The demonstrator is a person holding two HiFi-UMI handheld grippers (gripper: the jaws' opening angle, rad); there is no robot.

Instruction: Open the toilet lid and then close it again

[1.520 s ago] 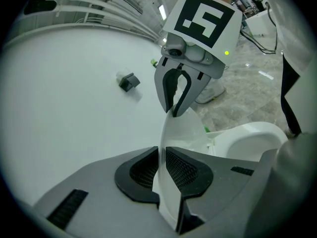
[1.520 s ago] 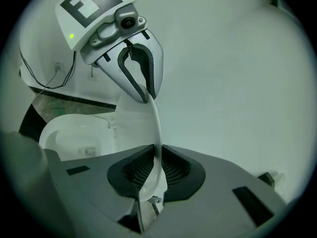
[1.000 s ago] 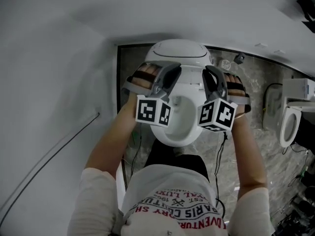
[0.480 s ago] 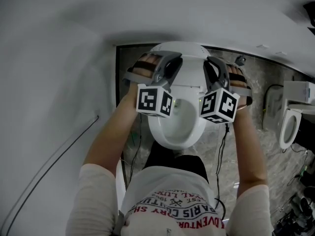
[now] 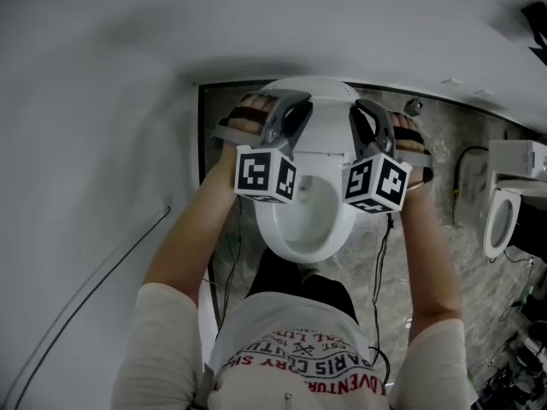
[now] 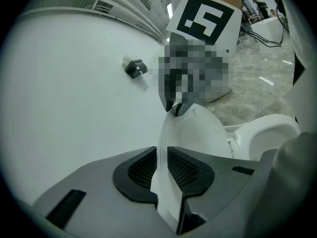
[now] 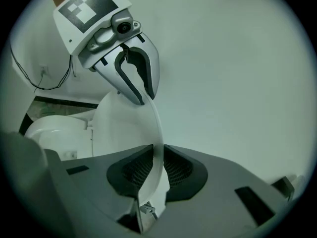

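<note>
The white toilet lid [image 5: 326, 116] stands raised, close to the white wall, above the open bowl [image 5: 299, 220]. My left gripper [image 5: 295, 109] is shut on the lid's left edge and my right gripper [image 5: 363, 114] on its right edge. In the left gripper view the thin lid edge [image 6: 198, 133] runs between the left gripper's [image 6: 162, 170] dark ribbed pads, which touch it on both sides. In the right gripper view the lid [image 7: 124, 128] sits the same way between the right gripper's [image 7: 158, 170] pads, and the left gripper [image 7: 136, 90] clamps the far edge.
A white wall [image 5: 102, 101] rises directly behind the toilet, with a thin cable [image 5: 85, 289] running down it. A second toilet [image 5: 500, 220] stands at the right on the marble floor. Black cables [image 5: 385, 254] trail beside the bowl. The person's torso fills the bottom of the head view.
Both grippers have moved toward the wall with the lid held between them. The lid stands more upright and more of the bowl shows.
</note>
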